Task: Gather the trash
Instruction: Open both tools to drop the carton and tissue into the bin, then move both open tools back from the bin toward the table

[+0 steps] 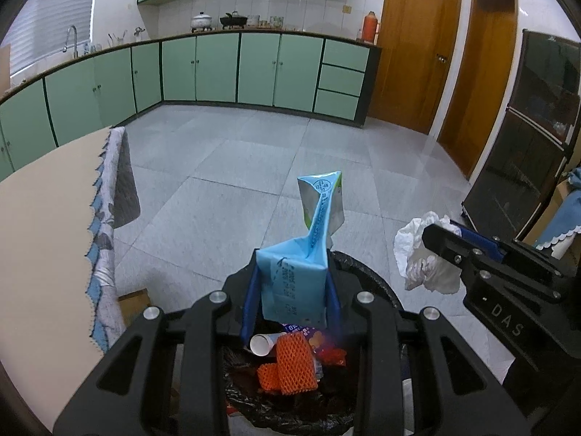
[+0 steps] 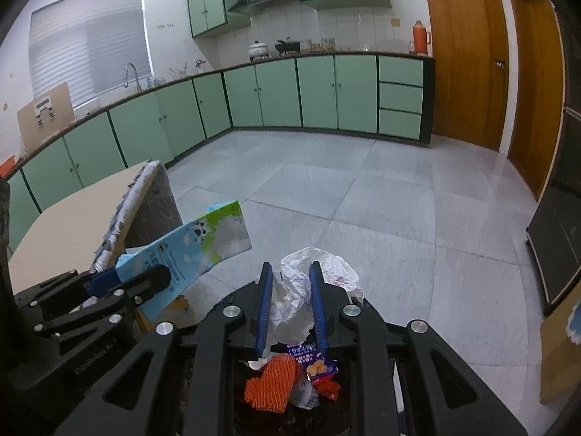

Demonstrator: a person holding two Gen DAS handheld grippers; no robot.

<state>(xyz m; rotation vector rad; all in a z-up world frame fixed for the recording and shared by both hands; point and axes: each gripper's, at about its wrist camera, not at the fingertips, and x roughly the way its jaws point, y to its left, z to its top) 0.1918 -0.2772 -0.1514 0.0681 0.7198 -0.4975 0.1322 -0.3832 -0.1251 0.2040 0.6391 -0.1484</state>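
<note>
My left gripper (image 1: pixel 292 276) is shut on a flattened light-blue milk carton (image 1: pixel 308 250), whose top sticks up and away from me. The carton hangs over a bin lined with a black bag (image 1: pixel 377 283). Inside the bin lie an orange foam net (image 1: pixel 290 367), a paper cup (image 1: pixel 261 343) and a snack wrapper (image 2: pixel 312 359). To the right, my right gripper (image 2: pixel 290 272) is shut on a crumpled white tissue (image 2: pixel 290 301), also above the bin. Each view shows the other gripper: the right one (image 1: pixel 446 236) with its tissue (image 1: pixel 417 258), the left one (image 2: pixel 138 279) with the carton (image 2: pixel 203 243).
A table (image 1: pixel 43 218) with a patterned cloth (image 1: pixel 109 200) over its edge stands close on the left. A cardboard box (image 1: pixel 134 305) sits between it and the bin. A dark glass cabinet (image 1: pixel 523 145) stands on the right, green kitchen cabinets (image 1: pixel 218 69) beyond the tiled floor.
</note>
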